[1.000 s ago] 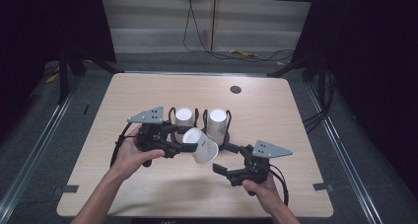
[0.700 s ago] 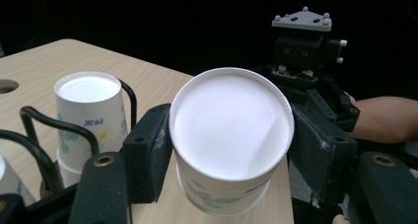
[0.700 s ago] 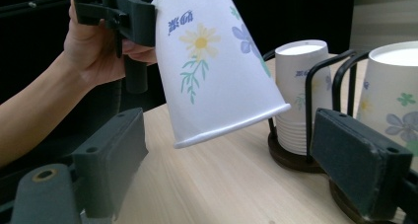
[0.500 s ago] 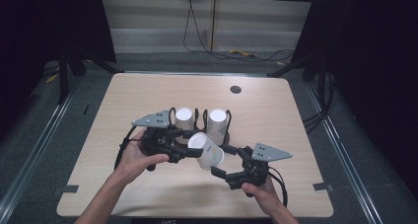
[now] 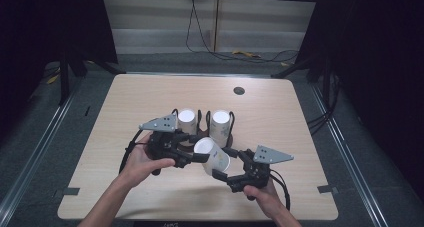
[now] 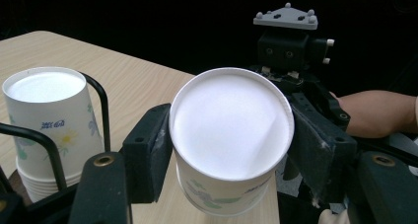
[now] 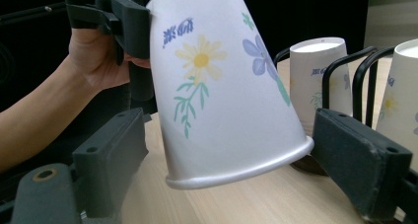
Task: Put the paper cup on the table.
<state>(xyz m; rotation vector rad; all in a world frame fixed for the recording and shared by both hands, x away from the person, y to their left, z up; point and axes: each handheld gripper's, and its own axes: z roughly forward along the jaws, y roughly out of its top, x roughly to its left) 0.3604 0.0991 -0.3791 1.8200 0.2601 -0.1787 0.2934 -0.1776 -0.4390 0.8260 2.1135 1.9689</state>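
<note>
Now paper cup (image 5: pixel 212 155) upside down between left gripper (image 5: pixel 196 157) jaws.

Both grippers are chunky black plastic: left gripper (image 5: pixel 192 157) and right gripper (image 5: pixel 222 169) each wear a grey three-cornered plate with little studs, brass-coloured screws at the jaw pivots, black cables trailing. Forearms bare, no sleeves.

A: Light falls from above onto the table (image 5: pixel 150 102); the surroundings go nearly black at both side edges.
B: Agreed; the paper cup (image 6: pixel 229 135) glares white at centre frame; nearest jaws along the bottom edge look soft.
</note>
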